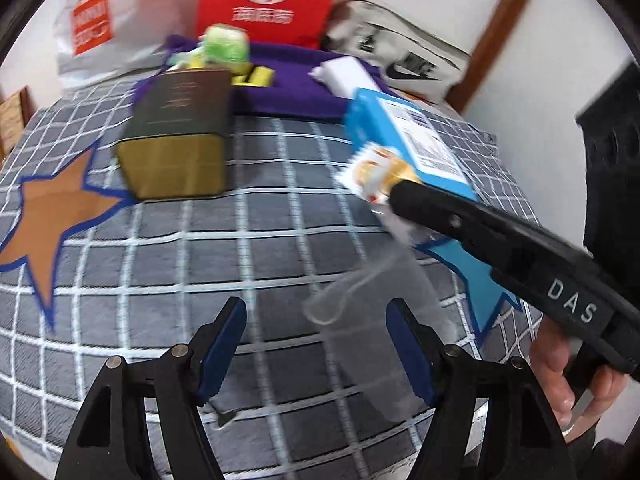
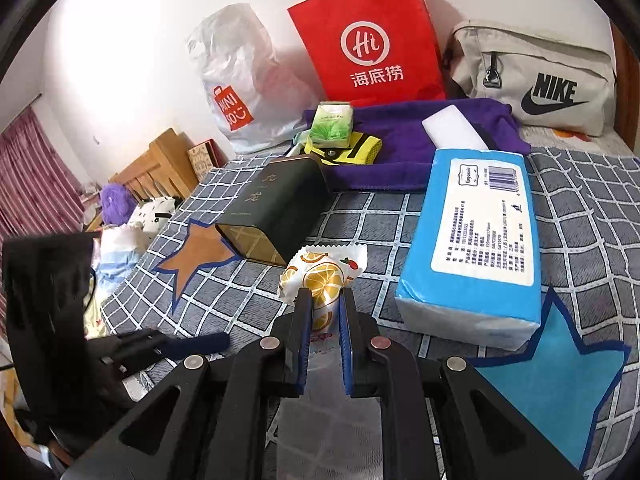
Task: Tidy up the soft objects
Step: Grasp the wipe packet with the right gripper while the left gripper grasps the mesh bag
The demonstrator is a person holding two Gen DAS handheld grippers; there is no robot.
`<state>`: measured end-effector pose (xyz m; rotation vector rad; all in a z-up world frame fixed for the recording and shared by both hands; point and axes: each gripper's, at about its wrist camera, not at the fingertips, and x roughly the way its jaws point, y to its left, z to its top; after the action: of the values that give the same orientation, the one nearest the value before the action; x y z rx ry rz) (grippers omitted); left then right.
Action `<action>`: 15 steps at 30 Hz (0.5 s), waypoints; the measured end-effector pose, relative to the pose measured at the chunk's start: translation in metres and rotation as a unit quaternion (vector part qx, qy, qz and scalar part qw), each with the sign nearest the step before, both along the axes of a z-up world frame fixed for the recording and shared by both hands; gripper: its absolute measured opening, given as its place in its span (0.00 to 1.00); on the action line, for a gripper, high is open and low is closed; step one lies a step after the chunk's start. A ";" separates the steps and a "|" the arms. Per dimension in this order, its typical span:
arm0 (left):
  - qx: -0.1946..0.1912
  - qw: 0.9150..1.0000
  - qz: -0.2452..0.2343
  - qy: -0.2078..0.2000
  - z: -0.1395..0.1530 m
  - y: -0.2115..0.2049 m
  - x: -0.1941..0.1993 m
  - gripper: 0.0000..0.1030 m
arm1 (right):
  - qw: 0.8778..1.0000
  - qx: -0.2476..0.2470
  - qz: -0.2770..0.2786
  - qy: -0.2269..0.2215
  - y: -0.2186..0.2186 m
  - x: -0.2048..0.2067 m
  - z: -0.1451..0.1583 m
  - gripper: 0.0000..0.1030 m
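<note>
**Orange-print packet pinched in my right jaws, left jaws empty**

Left wrist view: my left gripper (image 1: 316,344) stands with its two blue pads well apart, and nothing solid sits between them, only the grey checked bedcover (image 1: 160,280). A clear, blurred strip of plastic trails across the gap's upper right, at about one o'clock from my jaws. It hangs from the orange-print packet (image 1: 370,176), which is at about one o'clock, higher in the frame, caught at the tip of my right gripper (image 1: 394,192). That gripper's black body comes in from four o'clock, with a hand (image 1: 568,380) on its handle. Just behind the packet lies the blue tissue pack (image 1: 404,136). At eleven o'clock lies the dark tin (image 1: 180,136) on its side, beside an orange star (image 1: 52,216) on the cover. The far things are blurred.

Right wrist view: my right jaws are nearly closed, and the pads press on the packet (image 2: 324,276) from both sides. Its printed top sticks out past my fingertips at twelve o'clock; its clear tail runs back between the pads toward the camera. The tissue pack (image 2: 476,232) lies at two o'clock, the tin (image 2: 276,208) at eleven. My left gripper (image 2: 192,344) shows at nine o'clock. A purple towel (image 2: 400,140) lies beyond, at twelve.
</note>
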<state>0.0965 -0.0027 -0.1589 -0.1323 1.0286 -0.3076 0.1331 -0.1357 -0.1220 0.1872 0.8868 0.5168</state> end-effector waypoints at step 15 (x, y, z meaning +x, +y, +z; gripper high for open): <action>0.010 0.999 -0.032 -0.018 -0.013 -0.014 0.002 0.03 | 0.999 0.041 -0.009 0.016 -0.026 0.002 -0.005 0.13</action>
<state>0.0988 -0.0166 -0.1716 -0.0765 1.0012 -0.3559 0.1352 -0.1617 -0.1270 0.2786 0.8939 0.5347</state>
